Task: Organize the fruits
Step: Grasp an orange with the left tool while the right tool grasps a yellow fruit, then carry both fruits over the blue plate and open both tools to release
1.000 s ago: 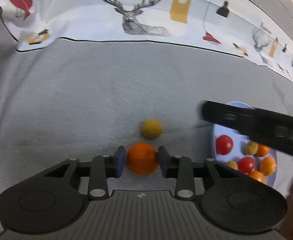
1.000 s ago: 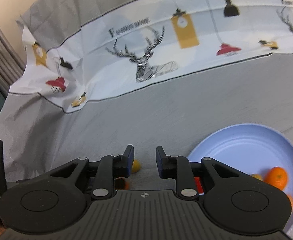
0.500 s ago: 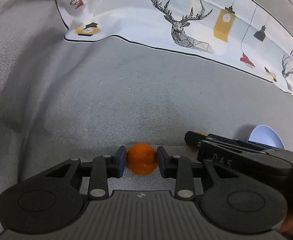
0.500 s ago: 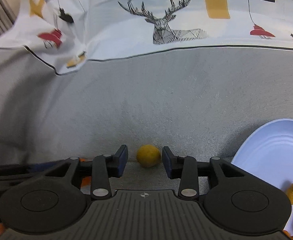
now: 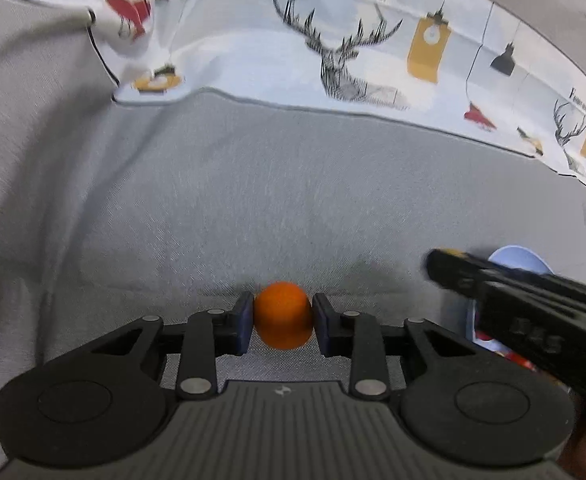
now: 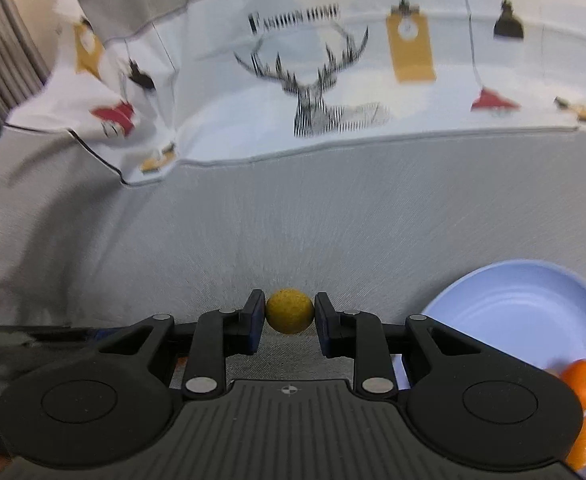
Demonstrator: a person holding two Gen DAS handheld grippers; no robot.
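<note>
The left gripper [image 5: 283, 318] has its two blue-padded fingers [image 5: 245, 322] pressed against the sides of a small orange fruit [image 5: 283, 314], and its jaws are closing on it; the fruit sits between the pads above the grey cloth [image 5: 253, 200] that covers the surface. The right gripper [image 6: 289, 316] has a small round yellow fruit [image 6: 289, 311] between its fingertips, both pads touching the fruit's sides, and its jaws are closing too. In the left wrist view the right gripper shows as a blurred black bar reaching in from the right edge, partly covering a pale blue plate [image 5: 521, 256]. In the right wrist view the same plate lies low on the right, just beside the gripper, with two orange fruits [image 6: 583, 382] near its right rim and most of its floor bare. Behind the grey cloth a white printed cloth [image 6: 333, 92] with a deer head, hanging lamps, yellow clocks and the words "Fashion Home" runs across the back.
</note>
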